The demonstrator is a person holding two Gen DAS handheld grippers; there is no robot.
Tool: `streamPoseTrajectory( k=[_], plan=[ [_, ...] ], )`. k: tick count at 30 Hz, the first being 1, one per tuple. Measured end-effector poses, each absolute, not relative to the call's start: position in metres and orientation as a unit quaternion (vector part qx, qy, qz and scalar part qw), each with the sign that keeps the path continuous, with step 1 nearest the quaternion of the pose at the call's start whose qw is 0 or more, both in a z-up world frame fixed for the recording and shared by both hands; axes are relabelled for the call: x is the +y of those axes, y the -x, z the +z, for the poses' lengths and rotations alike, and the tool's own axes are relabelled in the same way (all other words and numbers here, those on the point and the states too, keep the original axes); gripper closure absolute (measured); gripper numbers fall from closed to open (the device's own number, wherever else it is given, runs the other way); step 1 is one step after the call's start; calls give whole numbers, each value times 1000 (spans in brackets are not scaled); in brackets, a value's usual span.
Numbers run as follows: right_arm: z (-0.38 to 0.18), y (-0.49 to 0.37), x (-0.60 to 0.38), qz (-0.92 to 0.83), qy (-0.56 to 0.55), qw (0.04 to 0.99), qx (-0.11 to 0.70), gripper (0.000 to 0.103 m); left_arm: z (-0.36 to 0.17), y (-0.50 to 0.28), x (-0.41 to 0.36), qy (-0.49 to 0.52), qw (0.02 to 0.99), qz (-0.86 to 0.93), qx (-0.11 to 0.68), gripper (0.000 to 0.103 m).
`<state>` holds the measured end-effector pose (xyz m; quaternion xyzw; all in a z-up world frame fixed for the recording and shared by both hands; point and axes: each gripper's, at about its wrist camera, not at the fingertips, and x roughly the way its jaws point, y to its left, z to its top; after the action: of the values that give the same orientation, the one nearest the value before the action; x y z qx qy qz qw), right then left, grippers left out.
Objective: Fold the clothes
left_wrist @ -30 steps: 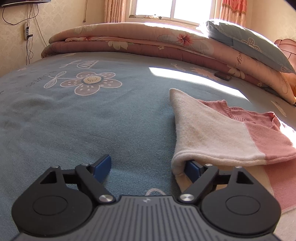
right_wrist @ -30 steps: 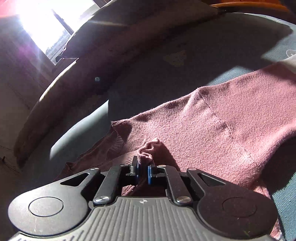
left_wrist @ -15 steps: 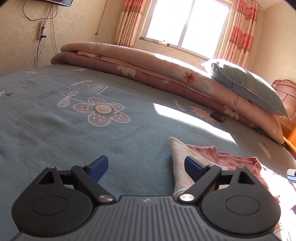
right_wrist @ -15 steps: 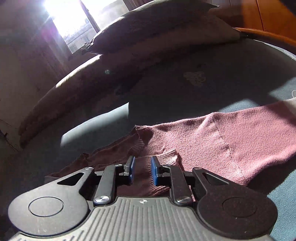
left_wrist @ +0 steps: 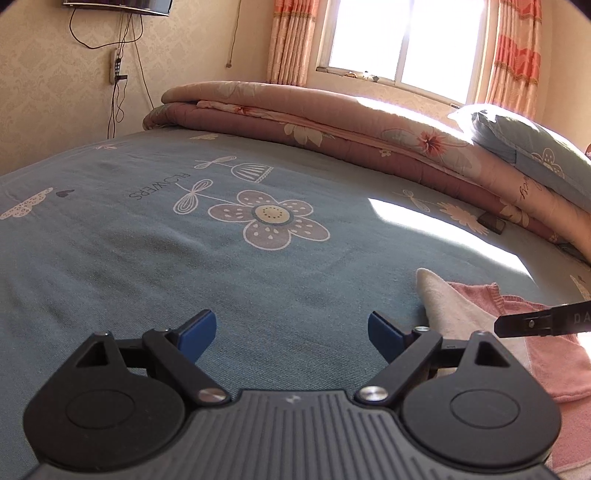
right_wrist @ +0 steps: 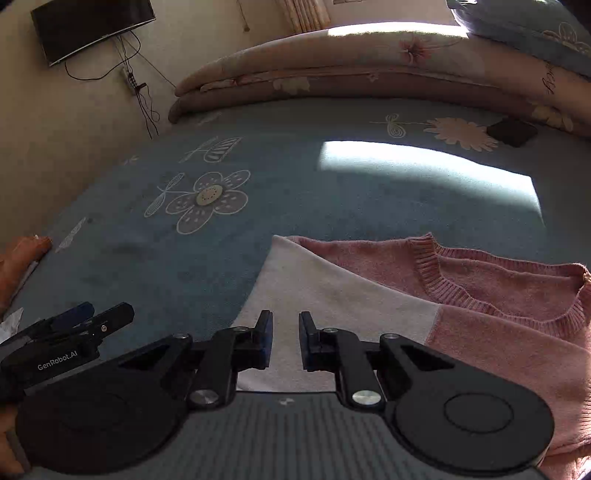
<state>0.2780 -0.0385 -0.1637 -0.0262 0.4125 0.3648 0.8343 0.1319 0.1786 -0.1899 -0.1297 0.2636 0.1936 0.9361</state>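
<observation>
A pink knit sweater [right_wrist: 498, 273] lies on the blue flowered bedspread [right_wrist: 295, 206], its white sleeve [right_wrist: 332, 295] folded across its left side. My right gripper [right_wrist: 285, 321] hovers above that white sleeve. A narrow gap shows between its jaws, which are closing with nothing pinched in them. My left gripper [left_wrist: 291, 325] stands wide open over bare bedspread, just left of the sweater [left_wrist: 476, 317], holding nothing. One right finger [left_wrist: 535, 323] pokes into the left wrist view. The left gripper [right_wrist: 85, 317] shows at the lower left of the right wrist view.
Folded floral quilts [left_wrist: 332, 122] and a blue pillow [left_wrist: 535, 147] line the far side of the bed. A small dark object [right_wrist: 511, 133] lies near the quilts. A person's hand [right_wrist: 18, 258] is at the left edge. A TV [right_wrist: 92, 26] and cables hang on the wall.
The right gripper let go of the pink knit, rolled level and swung over to the white sleeve. The left gripper rose and drew away from the sleeve's edge.
</observation>
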Motion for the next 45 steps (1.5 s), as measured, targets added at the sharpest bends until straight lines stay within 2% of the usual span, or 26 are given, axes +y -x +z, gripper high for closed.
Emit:
streamPoseTrajectory(
  k=[4, 9, 19, 26, 30, 38, 42, 45],
  plan=[
    [-193, -279, -8, 375, 38, 821, 430, 87, -190, -130, 188, 146, 934, 196, 262, 14],
    [-211, -275, 17, 386, 25, 825, 412, 87, -190, -129, 196, 159, 930, 205, 259, 14],
    [-178, -253, -13, 394, 21, 833, 387, 87, -192, -130, 193, 163, 929, 200, 265, 14],
    [-202, -241, -3, 402, 37, 814, 417, 89, -193, -133, 192, 159, 929, 198, 271, 13],
    [-211, -233, 14, 404, 52, 822, 399, 89, -195, -136, 190, 155, 929, 194, 276, 13],
    [-191, -227, -6, 405, 35, 829, 385, 89, -194, -137, 187, 155, 929, 187, 278, 13],
    [-210, -225, -9, 407, 50, 812, 415, 88, -195, -138, 183, 155, 932, 172, 279, 13],
    [-196, -229, -18, 409, 44, 811, 416, 88, -194, -139, 176, 146, 939, 147, 273, 13]
  ],
)
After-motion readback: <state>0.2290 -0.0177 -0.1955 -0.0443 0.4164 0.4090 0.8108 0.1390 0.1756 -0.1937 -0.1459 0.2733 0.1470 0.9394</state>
